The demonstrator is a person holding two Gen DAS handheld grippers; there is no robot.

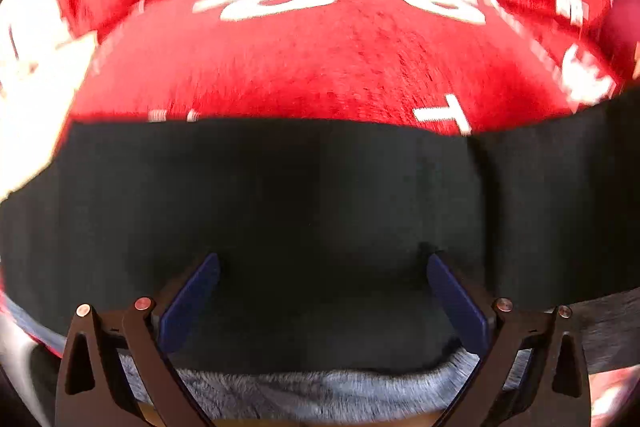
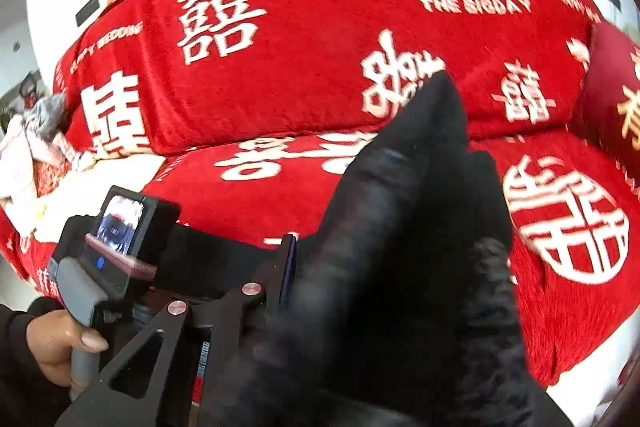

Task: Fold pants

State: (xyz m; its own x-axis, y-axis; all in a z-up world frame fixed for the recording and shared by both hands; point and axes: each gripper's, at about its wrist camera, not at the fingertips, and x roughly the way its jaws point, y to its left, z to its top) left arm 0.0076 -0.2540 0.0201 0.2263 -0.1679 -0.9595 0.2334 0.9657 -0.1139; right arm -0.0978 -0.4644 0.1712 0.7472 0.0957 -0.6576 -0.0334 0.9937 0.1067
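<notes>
The black pants (image 1: 304, 195) lie across the red sofa seat, with their grey fleecy lining (image 1: 320, 393) showing along the near edge. My left gripper (image 1: 323, 301) is open, its blue pads (image 1: 192, 301) spread just above the black cloth with nothing between them. In the right wrist view a bunch of the black pants (image 2: 404, 267) rises up in front of the camera. My right gripper (image 2: 344, 267) is shut on it; only its left finger (image 2: 286, 269) shows, the other is hidden by the cloth.
The red sofa cover (image 2: 320, 39) with white characters fills the background, seat and back cushions. A heap of light clothes (image 2: 36, 147) lies at the sofa's left end. The left hand and its gripper handle (image 2: 100, 259) show in the right wrist view.
</notes>
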